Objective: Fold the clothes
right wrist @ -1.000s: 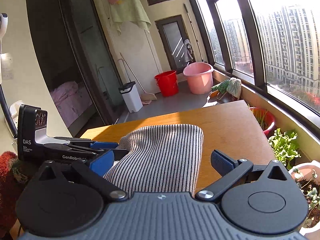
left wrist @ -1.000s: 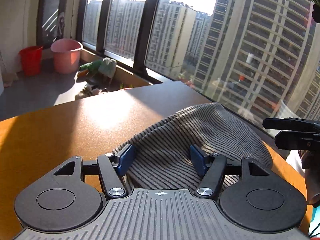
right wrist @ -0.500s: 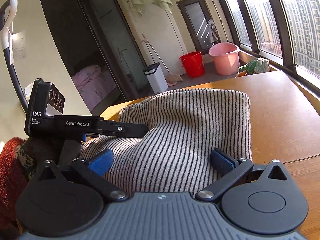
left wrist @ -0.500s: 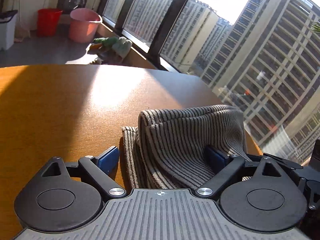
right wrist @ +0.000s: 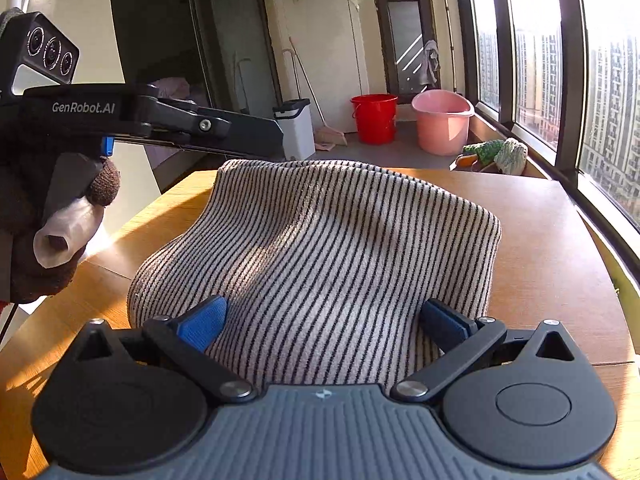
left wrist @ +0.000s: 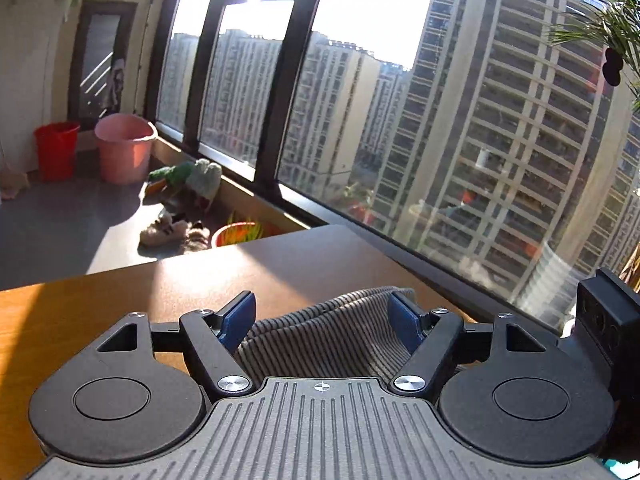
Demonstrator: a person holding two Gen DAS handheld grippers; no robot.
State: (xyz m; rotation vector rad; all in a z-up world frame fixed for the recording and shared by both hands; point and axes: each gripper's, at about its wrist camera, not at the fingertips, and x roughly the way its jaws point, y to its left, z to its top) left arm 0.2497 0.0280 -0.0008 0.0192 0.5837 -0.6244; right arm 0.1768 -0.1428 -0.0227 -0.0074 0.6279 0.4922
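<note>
A grey-and-black striped knit cloth point(right wrist: 328, 240) lies humped on the wooden table point(right wrist: 540, 240). My right gripper point(right wrist: 324, 316) is open over its near edge, blue pads wide apart with the fabric between and under them. My left gripper point(left wrist: 322, 312) has a bunched fold of the cloth point(left wrist: 320, 340) between its blue pads; its jaws are closing and the pads do not clearly press it. In the right wrist view the left gripper point(right wrist: 276, 144) hangs over the cloth's far left edge, held by a gloved hand point(right wrist: 40, 240).
Tall windows point(right wrist: 532, 60) run along the table's right side. On the floor beyond stand a red bucket point(right wrist: 374, 118), a pink tub point(right wrist: 442, 120) and a white bin point(right wrist: 294, 128). An orange plant pot point(left wrist: 236, 234) sits below the table's far edge point(left wrist: 248, 248).
The left gripper's jaws spread wide, then narrowed around the bunched cloth as it rose. The right gripper moved in over the cloth's near edge. The cloth went from flat to humped.
</note>
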